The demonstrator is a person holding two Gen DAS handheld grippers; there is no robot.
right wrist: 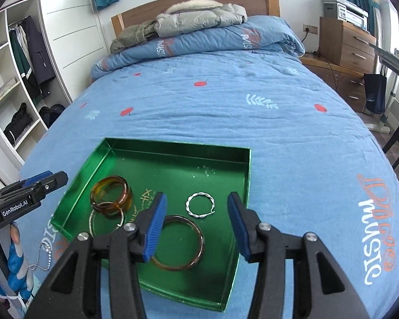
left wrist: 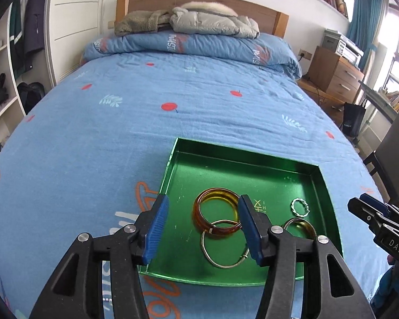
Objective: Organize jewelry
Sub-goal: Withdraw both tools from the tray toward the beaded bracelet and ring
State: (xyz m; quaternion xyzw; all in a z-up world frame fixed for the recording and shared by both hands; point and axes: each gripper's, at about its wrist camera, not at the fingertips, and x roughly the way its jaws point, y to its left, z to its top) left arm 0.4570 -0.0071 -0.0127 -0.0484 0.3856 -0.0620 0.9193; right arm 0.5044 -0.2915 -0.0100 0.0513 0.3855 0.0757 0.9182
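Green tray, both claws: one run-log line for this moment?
left claw open, empty | right claw open, empty | green tray holds four bangles | chain outside on bedspread

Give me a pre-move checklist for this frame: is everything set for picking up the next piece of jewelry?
1. Left gripper open and empty: ok.
2. Right gripper open and empty: ok.
3. Green tray flat on the bed: ok.
4. Pieces in the tray lying apart: not ok; the amber bangle rests on the thin metal hoop, while the twisted silver ring and the brown bangle lie separate.
5. All jewelry in the tray: not ok; a bead chain lies on the sheet outside it.
6. Chain free of snags: cannot tell.
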